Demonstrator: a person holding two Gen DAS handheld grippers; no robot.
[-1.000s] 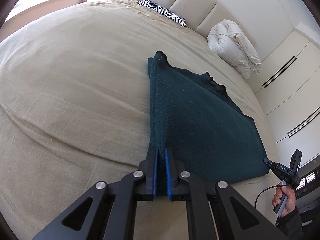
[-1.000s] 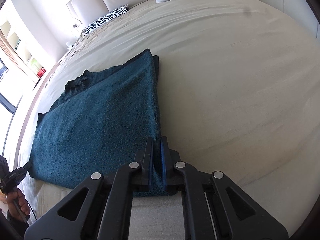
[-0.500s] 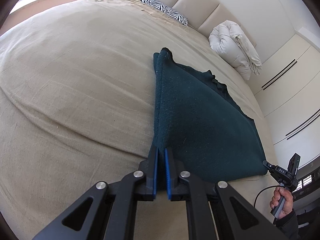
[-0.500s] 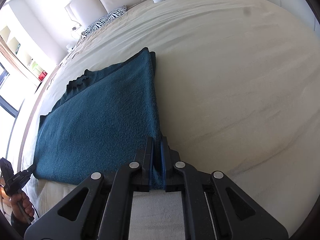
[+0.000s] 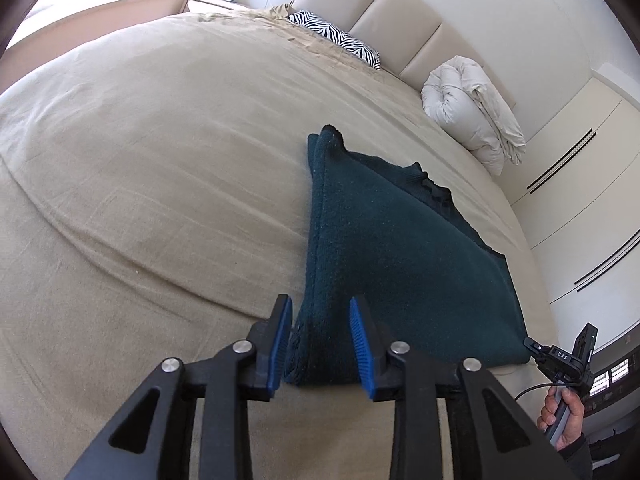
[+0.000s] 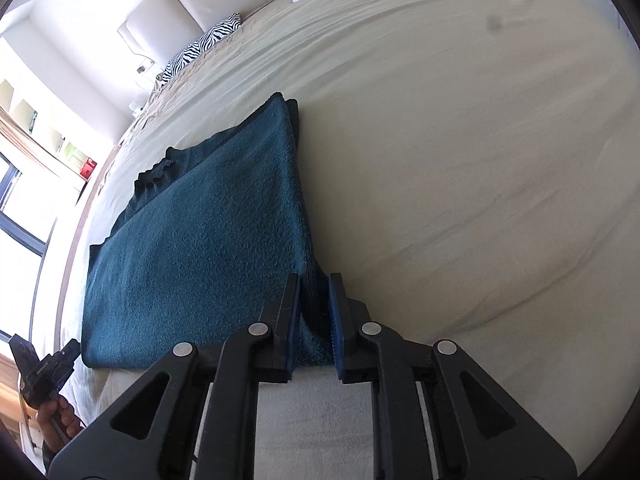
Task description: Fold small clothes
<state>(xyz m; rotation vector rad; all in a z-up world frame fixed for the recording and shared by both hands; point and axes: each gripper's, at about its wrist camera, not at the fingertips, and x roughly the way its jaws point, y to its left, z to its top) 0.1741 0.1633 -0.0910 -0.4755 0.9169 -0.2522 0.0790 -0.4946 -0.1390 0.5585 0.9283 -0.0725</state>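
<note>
A bedroom with pale walls holds a wide bed (image 5: pixel 160 168) covered by a beige sheet that lies in long, shallow wrinkles. A padded cream headboard (image 5: pixel 384 12) runs along the far end, with a zebra-print pillow (image 5: pixel 340 38) against it and a rolled white duvet (image 5: pixel 472 108) further along. White wardrobe doors (image 5: pixel 580 200) with dark slim handles stand beyond the bed's far side in the left wrist view. In the right wrist view bright windows and open shelves (image 6: pixel 48 136) line the wall past the bed.

A dark teal knitted garment (image 5: pixel 400 264), folded into a flat rectangle, lies on the sheet near the bed's near edge. The left gripper (image 5: pixel 320 336) sits at one near corner with its blue-padded fingers (image 5: pixel 280 340) spread apart, the cloth edge lying loose between them and not pinched. The right gripper (image 6: pixel 314 320) sits at the other near corner of the garment (image 6: pixel 200 248); its fingers (image 6: pixel 334 320) are parted a little around the raised fold, with a gap visible on each side, so the cloth is released there too. Each view catches the person's other hand (image 5: pixel 568 420) on its handle.
</note>
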